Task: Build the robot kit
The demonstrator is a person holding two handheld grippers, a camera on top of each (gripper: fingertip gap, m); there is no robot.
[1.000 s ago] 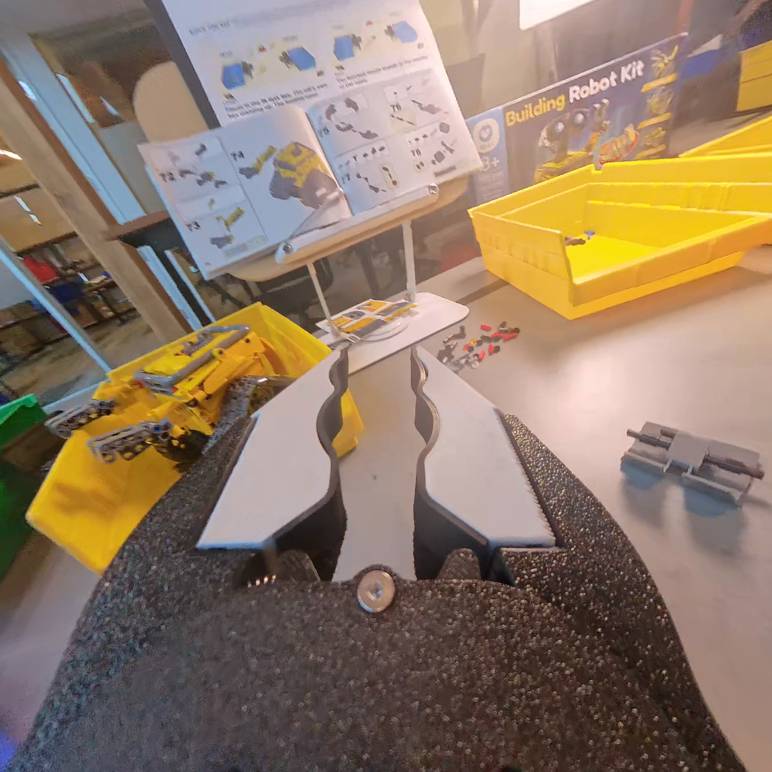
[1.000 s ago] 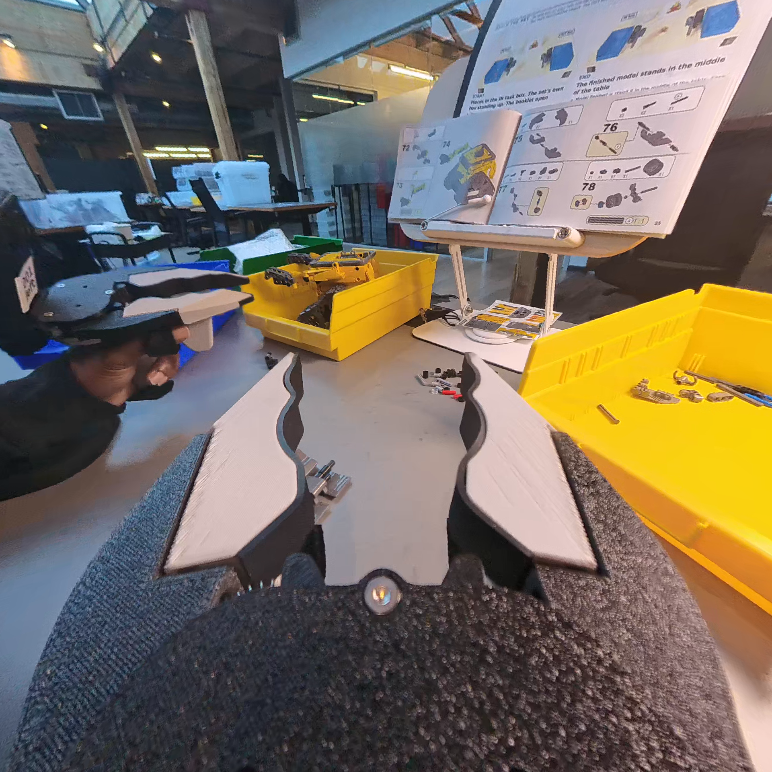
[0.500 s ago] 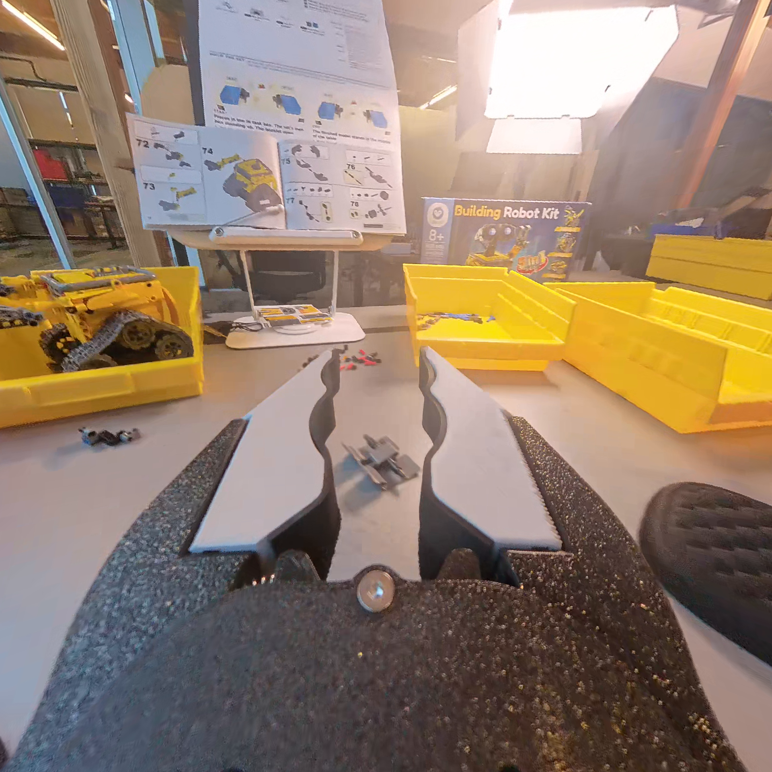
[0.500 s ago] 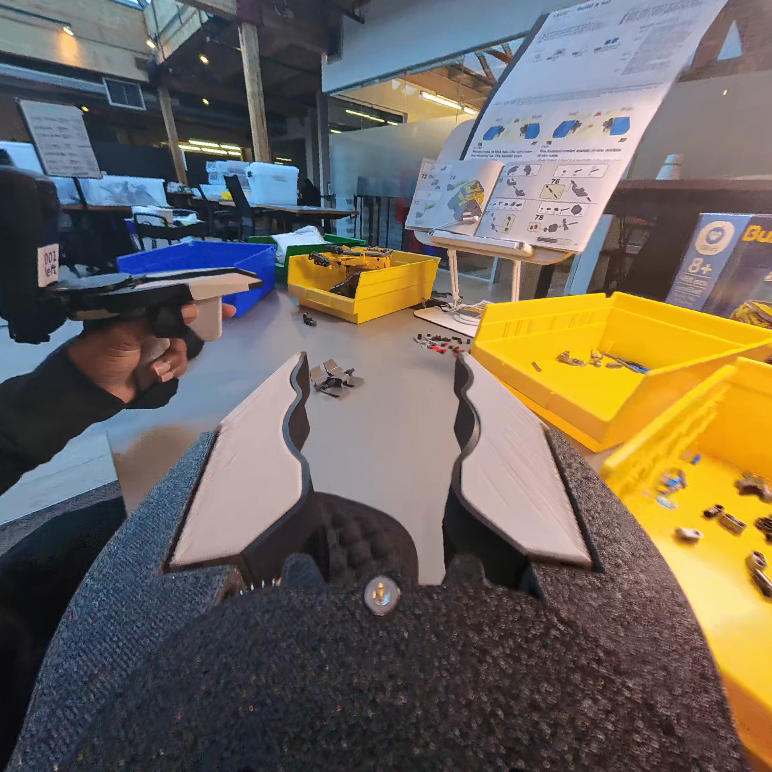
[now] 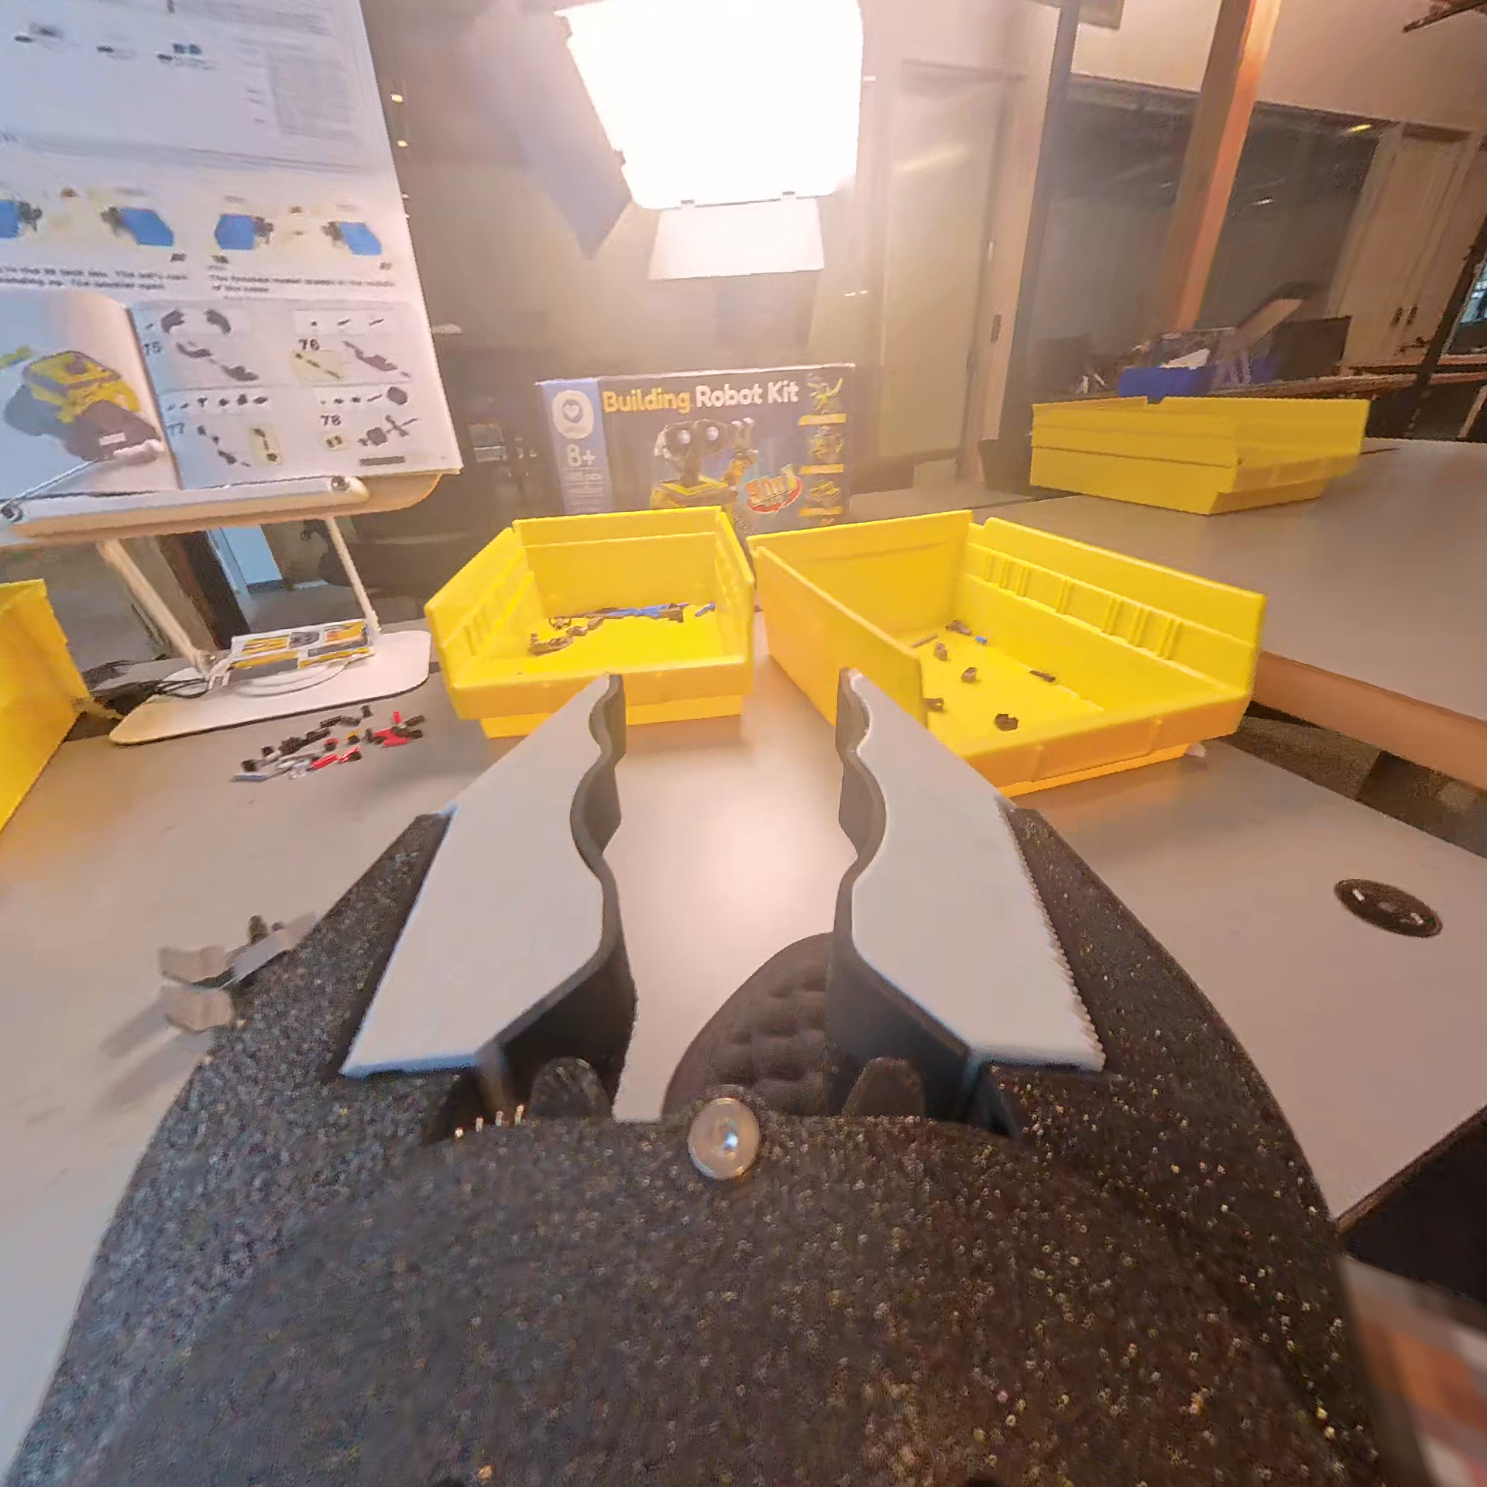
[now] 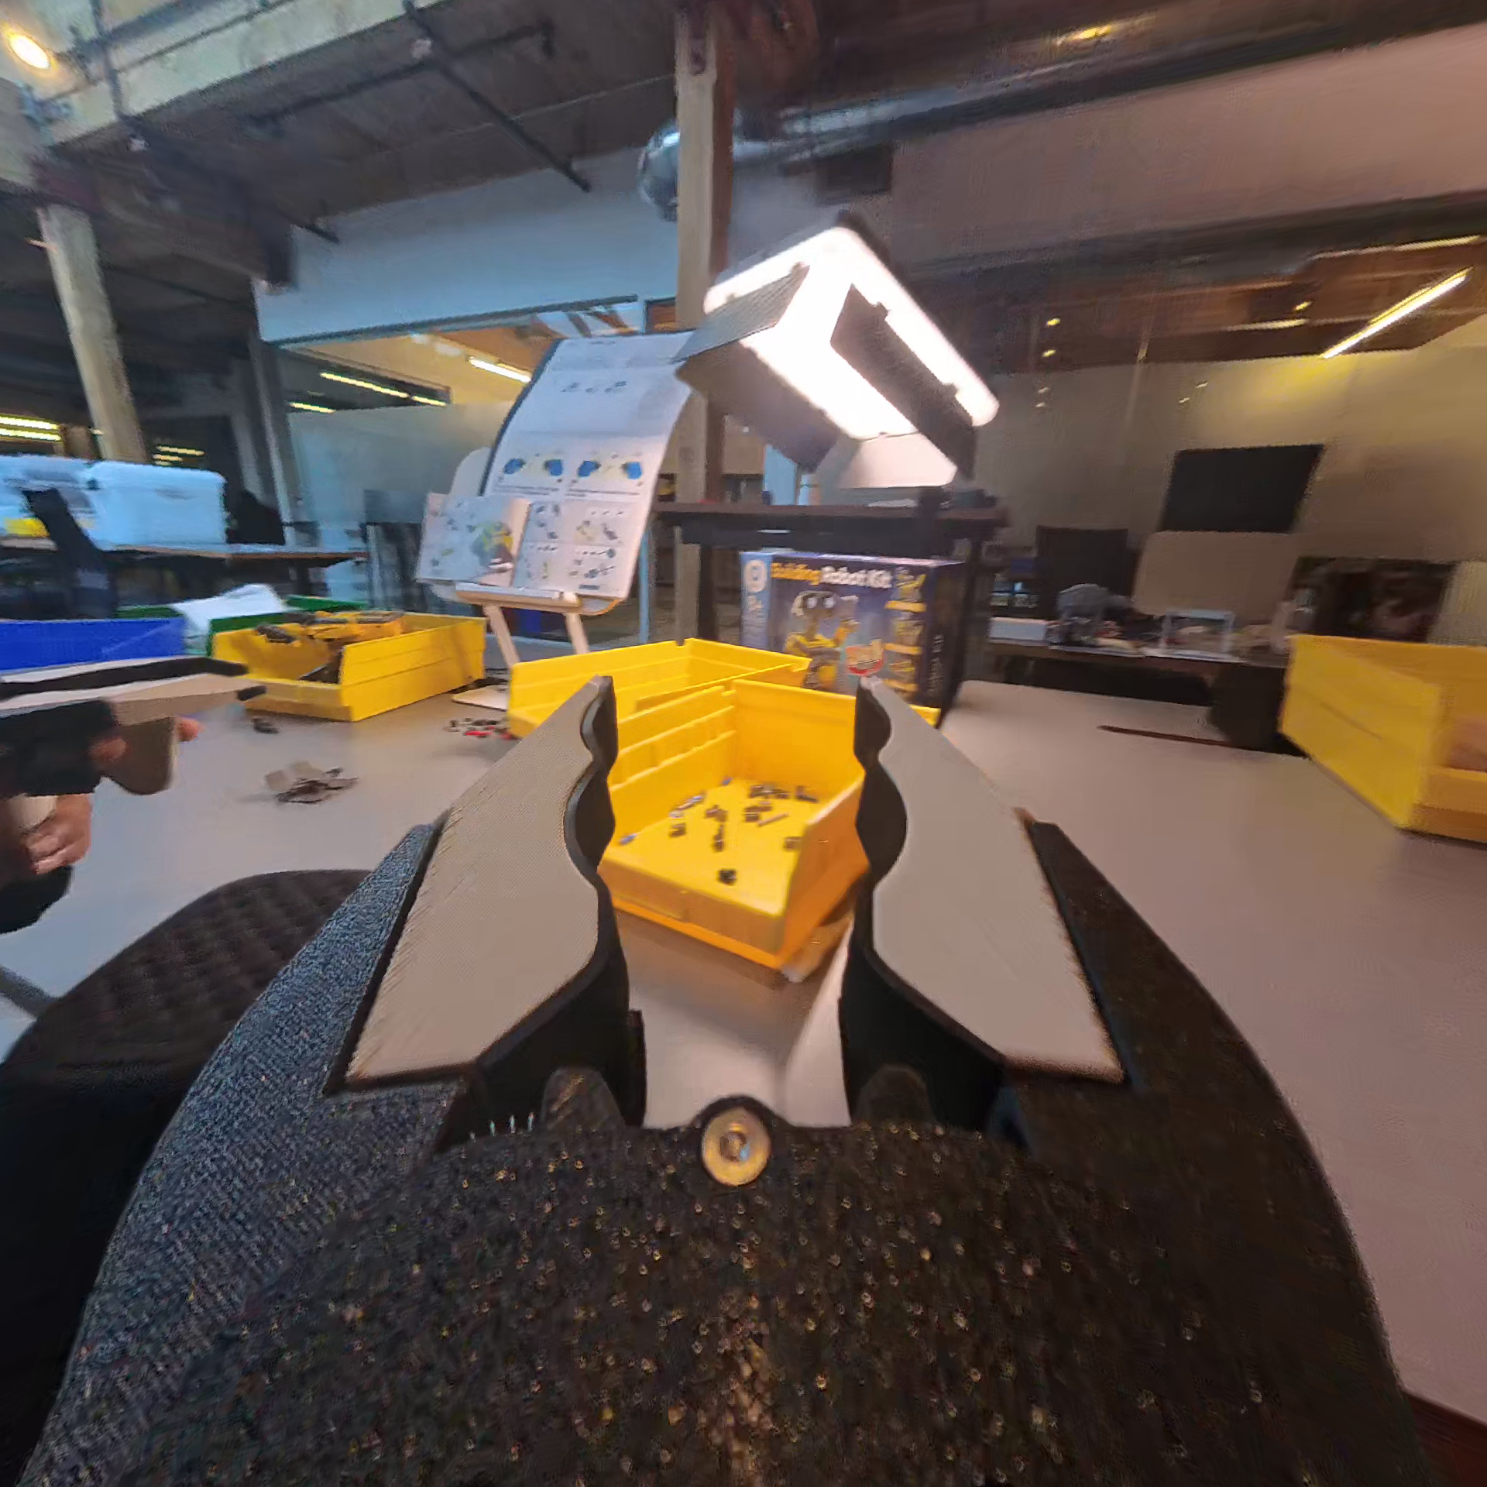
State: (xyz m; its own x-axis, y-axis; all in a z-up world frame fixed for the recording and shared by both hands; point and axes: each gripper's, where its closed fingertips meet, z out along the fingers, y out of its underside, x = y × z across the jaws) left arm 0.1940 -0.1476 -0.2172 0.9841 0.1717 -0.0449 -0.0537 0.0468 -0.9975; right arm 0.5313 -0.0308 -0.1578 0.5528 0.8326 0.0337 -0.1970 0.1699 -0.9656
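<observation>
Left wrist view: my left gripper (image 5: 728, 700) is spread wide and empty above the grey tabletop (image 5: 241, 829). A small grey assembly (image 5: 221, 970) lies on the tabletop just left of its base. Ahead sit two yellow bins (image 5: 595, 692) (image 5: 1126, 724) holding small dark parts, with loose pieces (image 5: 330, 736) near the booklet stand (image 5: 273, 684). My right gripper (image 6: 732, 708) is also wide and empty, raised over the nearer bin's front wall (image 6: 692, 905); the other gripper shows far left, well apart.
</observation>
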